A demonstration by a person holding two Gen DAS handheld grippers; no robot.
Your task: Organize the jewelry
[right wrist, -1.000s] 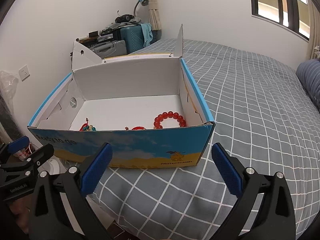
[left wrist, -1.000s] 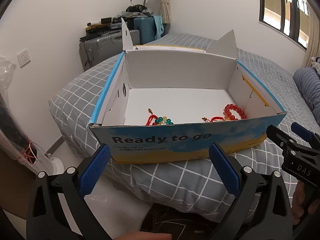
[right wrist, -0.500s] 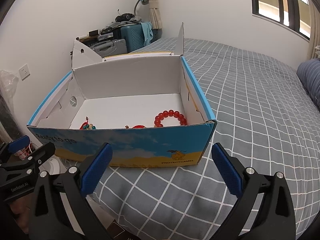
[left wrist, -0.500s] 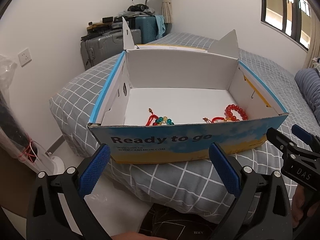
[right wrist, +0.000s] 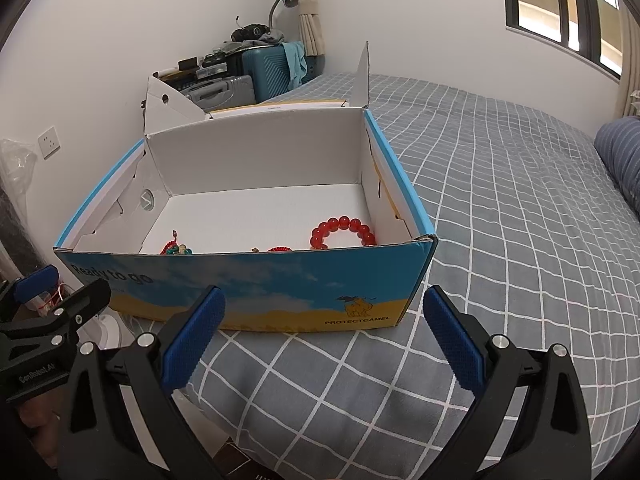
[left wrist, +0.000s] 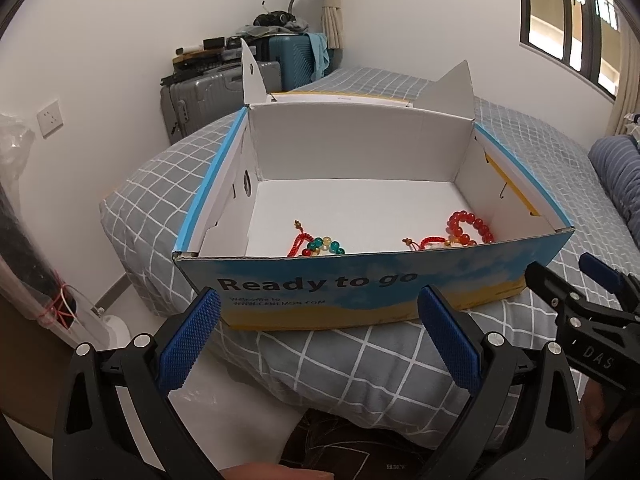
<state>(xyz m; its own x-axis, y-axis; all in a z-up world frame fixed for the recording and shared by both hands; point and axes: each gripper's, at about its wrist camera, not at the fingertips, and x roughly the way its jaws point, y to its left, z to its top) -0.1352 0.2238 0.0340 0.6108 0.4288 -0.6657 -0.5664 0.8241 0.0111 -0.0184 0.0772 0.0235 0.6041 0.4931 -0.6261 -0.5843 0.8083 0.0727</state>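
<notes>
We see three pieces of jewelry already lying inside the open box on the bed: a red bead bracelet near the box's right wall, a mixed-color bead bracelet toward its left, and a red cord piece between them, all close behind the box's front wall. No jewelry shows on the bed outside the box, so we judge the gathering mostly done; maybe only closing the lid is left, hard to say.

Left gripper and right gripper both hover in front of the box, jaws spread wide, holding nothing.

Against the earlier frames almost nothing differs: jewelry and box in the same spots, both grippers roughly where they were, jaws just as wide.
</notes>
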